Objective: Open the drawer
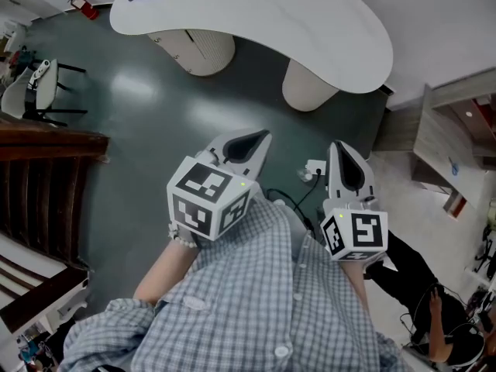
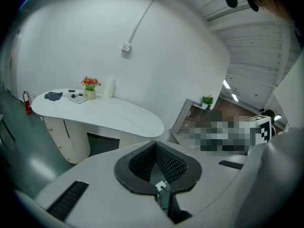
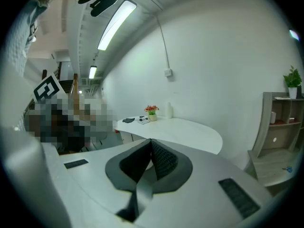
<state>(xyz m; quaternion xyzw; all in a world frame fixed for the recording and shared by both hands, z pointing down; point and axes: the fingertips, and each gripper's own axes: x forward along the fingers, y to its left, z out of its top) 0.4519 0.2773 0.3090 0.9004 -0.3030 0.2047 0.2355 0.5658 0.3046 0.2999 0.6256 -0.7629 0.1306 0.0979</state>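
Stands on the green floor (image 1: 155,122) short of the white table (image 1: 310,22), looking down over a checked shirt (image 1: 271,285). Holds the left gripper (image 1: 262,136) and the right gripper (image 1: 339,146) side by side in front of the shirt, both aimed toward the table and well apart from it.

Shows the left gripper clenched, with the ribbed pads (image 2: 171,163) meeting at the tips and nothing caught between them. Shows the right gripper clenched the same way, also empty.

Finds on the left end of the table a flower pot (image 2: 90,87), a white bottle (image 2: 110,88) just beside it, a dark cloth (image 2: 53,96) and a few items too small to tell. Finds a red fire extinguisher (image 2: 26,103) just past that end, and a chair (image 1: 39,87) farther left of the table.

Places a shelf unit (image 3: 285,158) right of the table, with a potted plant (image 3: 293,80) on top. Makes out what looks like the drawer (image 3: 280,137) in that unit, a panel with a round knob, well apart from both grippers. Cannot tell at this size whether fully shut.
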